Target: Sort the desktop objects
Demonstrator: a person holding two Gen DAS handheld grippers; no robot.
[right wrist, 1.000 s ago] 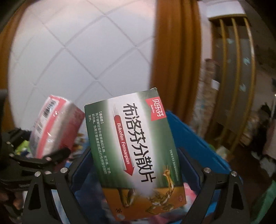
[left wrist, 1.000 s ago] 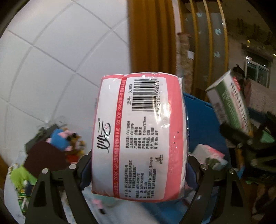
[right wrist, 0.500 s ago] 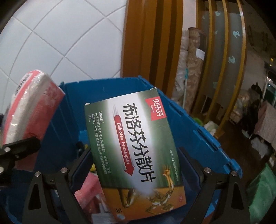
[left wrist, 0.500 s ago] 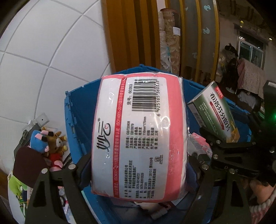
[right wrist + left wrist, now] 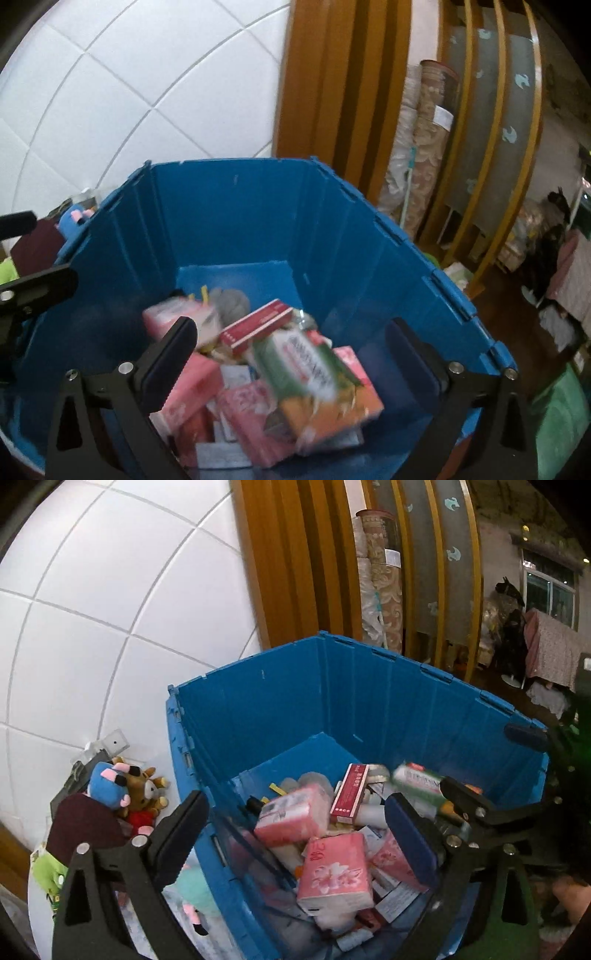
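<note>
**Blue crate takes two more items; toys wait outside**

Black jaws of the left gripper [image 5: 295, 819] and right gripper [image 5: 291, 341] stand wide, having just been opening, with nothing between them. Below the left jaws a pink tissue pack [image 5: 334, 873] lies on the pile; below the right jaws the green medicine box [image 5: 317, 373], motion-blurred, is landing among other packets. Both sit inside the blue crate [image 5: 258, 701]. Beyond the left jaw, outside the crate wall, plush toys [image 5: 125, 786] look unsorted, so work likely remains.
</note>
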